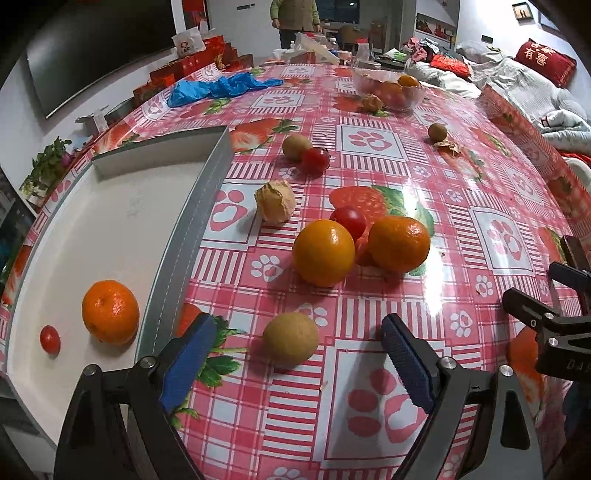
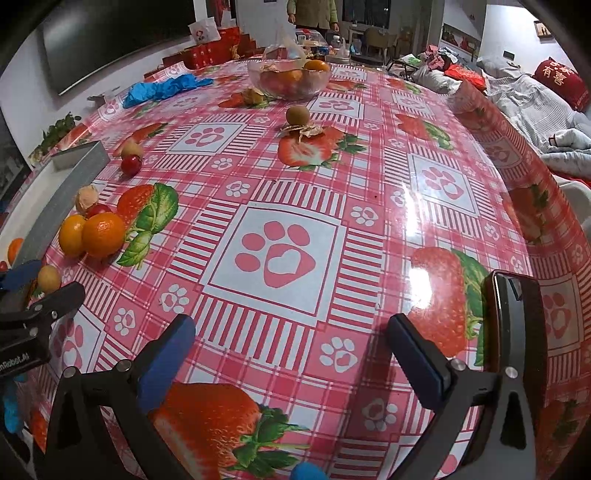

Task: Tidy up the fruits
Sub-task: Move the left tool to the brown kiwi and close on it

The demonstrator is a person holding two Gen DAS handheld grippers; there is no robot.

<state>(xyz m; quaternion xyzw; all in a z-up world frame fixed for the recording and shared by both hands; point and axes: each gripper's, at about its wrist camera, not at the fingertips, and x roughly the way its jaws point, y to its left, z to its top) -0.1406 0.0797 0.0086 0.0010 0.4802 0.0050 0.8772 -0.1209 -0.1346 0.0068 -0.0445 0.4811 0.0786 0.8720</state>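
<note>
My left gripper (image 1: 295, 328) is open low over the table, and a small brown-green round fruit (image 1: 291, 339) lies between its blue pads (image 1: 192, 354) without touching them. Left of it, a white tray with a grey rim (image 1: 192, 221) holds a tangerine (image 1: 110, 312) and a cherry tomato (image 1: 50, 339). Beyond the gripper lie two oranges (image 1: 323, 253), a cherry tomato (image 1: 349, 220) and a papery husked fruit (image 1: 275, 201). My right gripper (image 2: 291, 325) is open above bare tablecloth, with nothing between its fingers.
Farther back sit a brown fruit beside a tomato (image 1: 316, 159), a lone brown fruit (image 2: 297, 114) and a glass bowl (image 2: 288, 83) of fruit. A dark phone (image 2: 513, 325) lies right of my right gripper. Blue gloves (image 1: 218, 86) and a standing person (image 1: 295, 14) are at the far end.
</note>
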